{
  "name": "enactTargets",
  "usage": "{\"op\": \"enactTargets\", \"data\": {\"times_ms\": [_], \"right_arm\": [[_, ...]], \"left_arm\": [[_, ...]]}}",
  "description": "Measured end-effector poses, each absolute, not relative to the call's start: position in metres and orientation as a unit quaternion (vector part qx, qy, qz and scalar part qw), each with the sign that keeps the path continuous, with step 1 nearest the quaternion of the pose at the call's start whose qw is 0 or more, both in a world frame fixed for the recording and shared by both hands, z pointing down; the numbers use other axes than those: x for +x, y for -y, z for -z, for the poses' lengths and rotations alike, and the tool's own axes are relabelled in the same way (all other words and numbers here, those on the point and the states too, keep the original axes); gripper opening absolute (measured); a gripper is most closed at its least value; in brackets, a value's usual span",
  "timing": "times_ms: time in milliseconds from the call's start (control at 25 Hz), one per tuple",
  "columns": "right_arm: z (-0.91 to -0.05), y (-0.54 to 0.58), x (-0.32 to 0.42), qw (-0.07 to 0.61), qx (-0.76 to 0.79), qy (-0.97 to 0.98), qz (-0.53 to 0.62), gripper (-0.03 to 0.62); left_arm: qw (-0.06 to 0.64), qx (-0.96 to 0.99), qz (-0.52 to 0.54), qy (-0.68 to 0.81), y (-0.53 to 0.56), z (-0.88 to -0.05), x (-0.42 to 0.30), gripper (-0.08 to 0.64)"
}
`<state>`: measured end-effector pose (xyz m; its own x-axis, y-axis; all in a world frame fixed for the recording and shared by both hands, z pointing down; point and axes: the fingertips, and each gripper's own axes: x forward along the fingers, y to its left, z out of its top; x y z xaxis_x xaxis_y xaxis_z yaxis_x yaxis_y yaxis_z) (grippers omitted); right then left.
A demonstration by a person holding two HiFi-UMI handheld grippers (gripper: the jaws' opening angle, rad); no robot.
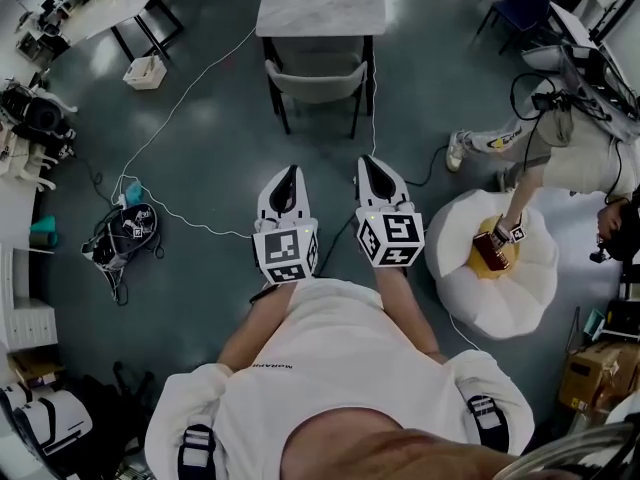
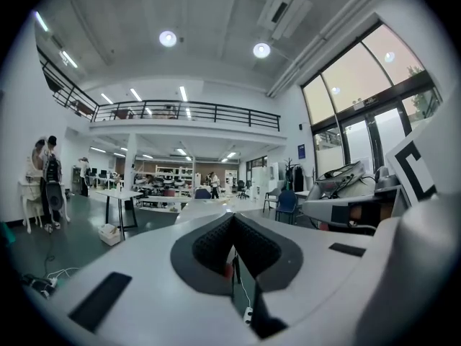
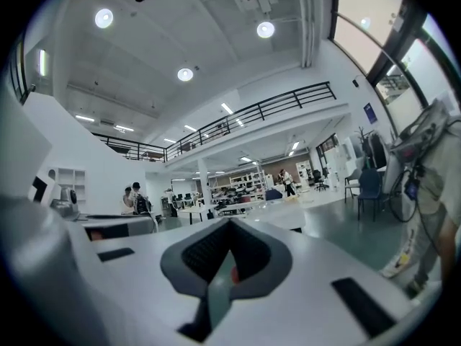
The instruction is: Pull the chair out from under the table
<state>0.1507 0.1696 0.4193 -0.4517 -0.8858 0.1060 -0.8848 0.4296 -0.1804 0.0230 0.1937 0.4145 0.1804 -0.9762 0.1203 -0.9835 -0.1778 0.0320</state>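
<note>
Head view | chair [image 1: 315,83] tucked under bench [image 1: 320,3], well ahead of you | your left tongs [image 1: 287,180], right tongs [image 1: 375,173] together, empty | pull not begun.

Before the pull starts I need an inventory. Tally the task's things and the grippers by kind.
Table: 1
Chair: 1, tucked under the table
Grippers: 2, left gripper and right gripper, both shut and empty
Total: 4
</note>
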Motion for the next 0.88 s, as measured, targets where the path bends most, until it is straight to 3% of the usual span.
{"op": "enactTargets", "data": {"times_ms": [880], "right_arm": [[-0.422,0.067,0.026,-0.025,-0.546,-0.831,0.108,0.012]], "left_arm": [[0.069,0.797,-0.057,0.597,0.055,-0.429,-0.087,0.003]]}}
